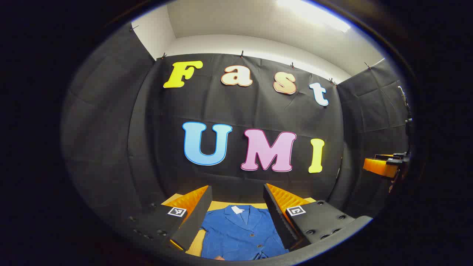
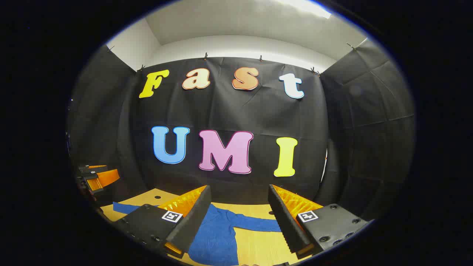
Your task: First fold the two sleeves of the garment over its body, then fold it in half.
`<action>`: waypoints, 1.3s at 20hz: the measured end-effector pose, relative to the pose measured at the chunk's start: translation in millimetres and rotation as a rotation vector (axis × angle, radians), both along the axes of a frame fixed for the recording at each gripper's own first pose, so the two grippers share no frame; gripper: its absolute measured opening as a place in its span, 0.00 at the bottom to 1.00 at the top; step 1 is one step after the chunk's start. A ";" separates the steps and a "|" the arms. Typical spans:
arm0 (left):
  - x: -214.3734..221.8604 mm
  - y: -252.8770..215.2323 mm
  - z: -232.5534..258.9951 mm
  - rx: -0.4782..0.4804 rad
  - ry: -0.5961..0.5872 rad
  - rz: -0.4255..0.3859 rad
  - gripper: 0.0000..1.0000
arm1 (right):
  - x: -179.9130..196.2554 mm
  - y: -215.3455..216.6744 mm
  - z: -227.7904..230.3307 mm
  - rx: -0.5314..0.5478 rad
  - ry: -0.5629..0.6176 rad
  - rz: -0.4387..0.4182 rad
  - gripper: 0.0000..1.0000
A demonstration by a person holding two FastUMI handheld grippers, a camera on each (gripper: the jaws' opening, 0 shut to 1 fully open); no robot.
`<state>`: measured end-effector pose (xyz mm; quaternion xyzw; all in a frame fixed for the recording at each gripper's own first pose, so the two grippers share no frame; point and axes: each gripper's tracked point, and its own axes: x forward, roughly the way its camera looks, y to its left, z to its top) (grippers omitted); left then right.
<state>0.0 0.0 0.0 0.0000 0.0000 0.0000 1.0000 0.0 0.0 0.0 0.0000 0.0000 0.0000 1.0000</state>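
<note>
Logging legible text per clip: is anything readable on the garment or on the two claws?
None of it reads as words.
Blue garment, white neck tag: too small to read.
Left claw, square markers on both fingers: black-and-white coded patterns, no words.
Right claw, coded squares on both fingers: likewise patterns, no words.

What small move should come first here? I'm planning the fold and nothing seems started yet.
Probably lower the right gripper onto the sleeve that lies stretched out flat on the wooden table and pinch it. Both grippers hang open above the blue garment, which lies spread out with no sleeve folded over its body yet.
</note>
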 end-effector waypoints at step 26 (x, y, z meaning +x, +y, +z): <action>-1.8 -10.4 13.2 0.009 -0.039 -0.055 0.81 | 1.8 -11.5 -4.1 0.027 0.018 -0.037 0.91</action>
